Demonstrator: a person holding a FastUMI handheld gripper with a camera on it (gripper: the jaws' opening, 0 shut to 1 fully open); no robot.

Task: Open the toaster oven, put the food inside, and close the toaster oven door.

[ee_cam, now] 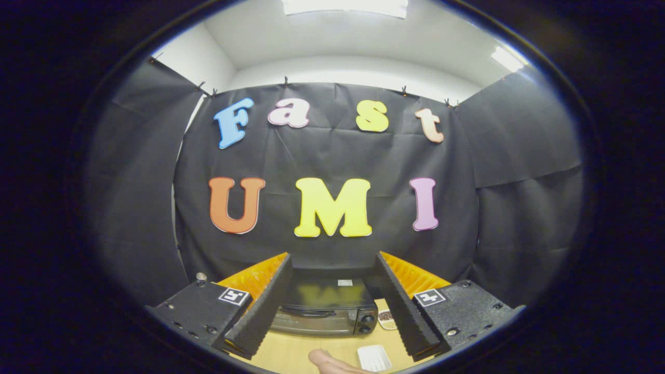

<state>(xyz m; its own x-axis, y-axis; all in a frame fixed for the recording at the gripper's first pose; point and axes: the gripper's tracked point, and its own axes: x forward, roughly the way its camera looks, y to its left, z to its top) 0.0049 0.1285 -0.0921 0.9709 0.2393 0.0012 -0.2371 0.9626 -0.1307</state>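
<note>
Hovering gripper (332, 324), fingers spread wide, holding nothing | toaster oven (323, 307) at table's (291, 353) far edge, door shut | small dish (385, 318) beside it | food inside? cannot tell

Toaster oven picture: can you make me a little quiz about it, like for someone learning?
1. True or false: the toaster oven door is shut.
2. What lies on the table nearest the hand? A) a white dish B) a cup C) a spoon
3. Fill in: the gripper is ____, holding nothing, with the oven seen between its fingers.

Key: 1 true; 2 A; 3 open.
</note>
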